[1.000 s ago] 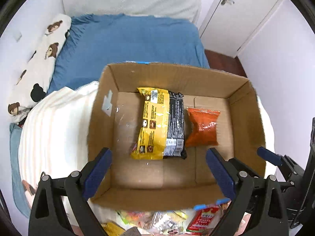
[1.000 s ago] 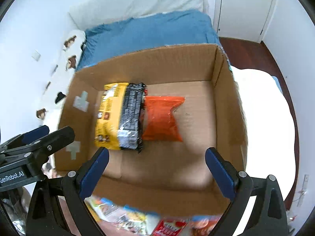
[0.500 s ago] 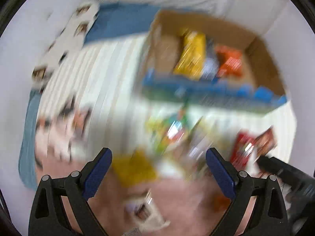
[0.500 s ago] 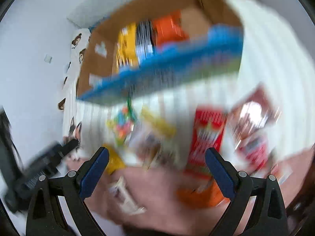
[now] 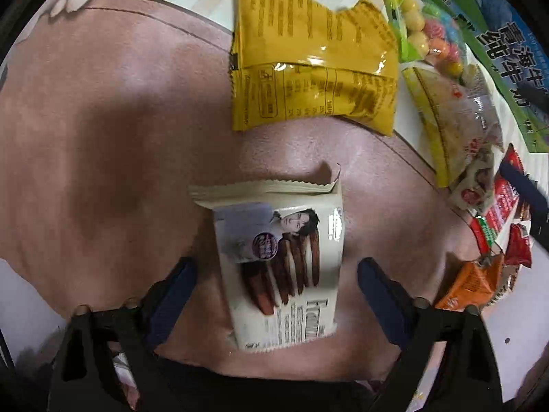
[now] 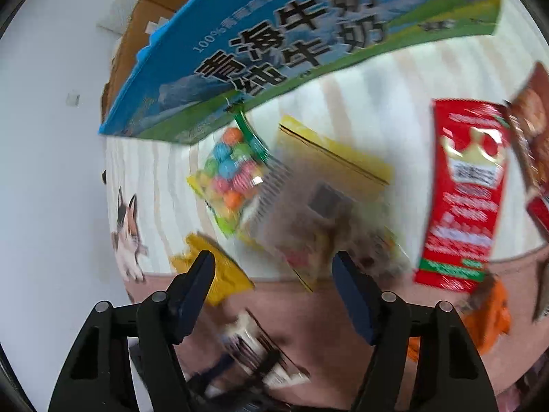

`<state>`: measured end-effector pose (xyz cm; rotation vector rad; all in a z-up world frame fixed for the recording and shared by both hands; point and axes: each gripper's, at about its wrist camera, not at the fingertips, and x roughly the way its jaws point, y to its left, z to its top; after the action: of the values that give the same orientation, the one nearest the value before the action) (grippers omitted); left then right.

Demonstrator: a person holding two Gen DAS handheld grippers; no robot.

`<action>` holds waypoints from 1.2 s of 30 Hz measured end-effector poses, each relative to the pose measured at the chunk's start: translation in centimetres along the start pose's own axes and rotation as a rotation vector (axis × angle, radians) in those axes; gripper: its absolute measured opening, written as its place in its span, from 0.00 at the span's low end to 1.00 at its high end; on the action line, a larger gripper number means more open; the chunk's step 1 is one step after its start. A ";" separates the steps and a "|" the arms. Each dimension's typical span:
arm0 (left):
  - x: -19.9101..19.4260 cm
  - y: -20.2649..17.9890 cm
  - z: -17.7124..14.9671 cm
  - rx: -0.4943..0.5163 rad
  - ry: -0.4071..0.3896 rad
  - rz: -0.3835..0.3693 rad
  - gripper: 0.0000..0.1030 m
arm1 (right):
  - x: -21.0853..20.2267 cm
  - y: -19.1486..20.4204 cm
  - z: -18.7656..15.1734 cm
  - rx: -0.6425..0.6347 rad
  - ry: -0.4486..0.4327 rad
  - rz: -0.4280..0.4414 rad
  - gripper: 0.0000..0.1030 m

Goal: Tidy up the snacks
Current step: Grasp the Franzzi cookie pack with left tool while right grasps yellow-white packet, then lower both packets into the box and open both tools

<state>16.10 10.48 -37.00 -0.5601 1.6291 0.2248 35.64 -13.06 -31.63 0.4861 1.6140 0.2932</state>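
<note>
We find bare pink blanket (image 5: 113,137) on both flanks of the cream biscuit packet (image 5: 284,267); the yellow packet (image 5: 312,68) blocks ahead, and crowded snacks line the milk carton box (image 6: 274,51).

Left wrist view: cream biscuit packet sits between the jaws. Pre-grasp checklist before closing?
1. Left gripper open: ok, jaws spread wider than the packet.
2. Cream biscuit packet centred between the jaws: ok, a gap on each side.
3. Packet lying free: ok, flat on the pink blanket, apart from the yellow snack packet beyond it.
4. Jaws low enough to grip: cannot tell, height above the packet is not readable.
5. Right gripper out of the way: ok, open over the snack pile near the clear nut bag, holding nothing.
6. Room in the milk carton box: cannot tell, its inside is hidden here.
</note>
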 end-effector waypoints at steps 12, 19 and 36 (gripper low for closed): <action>0.1 1.0 0.1 0.017 -0.020 0.021 0.57 | 5.5 1.4 0.5 -0.149 0.106 -0.190 0.48; 0.8 2.1 1.3 0.023 -0.007 0.018 0.57 | 4.8 2.6 -5.7 -0.657 0.282 -0.374 0.45; 1.4 -2.4 -0.1 0.099 -0.096 0.134 0.54 | 2.6 -2.1 -7.1 -0.320 0.049 -0.267 0.42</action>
<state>17.11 8.01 -37.95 -0.3597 1.5766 0.2651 28.21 -13.00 -34.14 0.0178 1.6200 0.3555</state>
